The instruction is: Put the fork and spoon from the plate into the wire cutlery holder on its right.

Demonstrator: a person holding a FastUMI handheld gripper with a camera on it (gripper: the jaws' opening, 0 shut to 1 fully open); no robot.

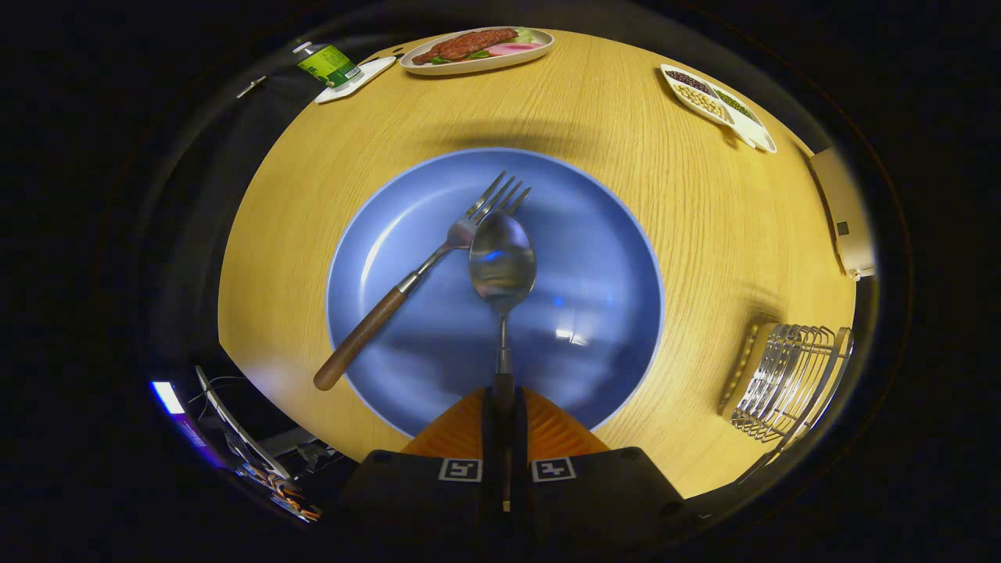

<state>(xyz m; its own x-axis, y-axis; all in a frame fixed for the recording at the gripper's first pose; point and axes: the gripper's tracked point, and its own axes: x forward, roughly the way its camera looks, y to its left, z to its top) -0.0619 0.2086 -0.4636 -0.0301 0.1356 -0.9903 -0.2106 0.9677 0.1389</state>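
Spoon (502, 266) handle sits clamped between the two fingers of the tool (503, 414), which are closed narrow on it; the bowl projects forward over the blue plate (610, 313), partly covering the fork (422, 274) tines. Gripping the handle end probably leaves it free for the drop into the holder. Fork lies diagonally, wooden handle overhanging the plate rim. Wire cutlery holder (782, 383) stands near the right edge of the surface (665, 156), apparently empty.
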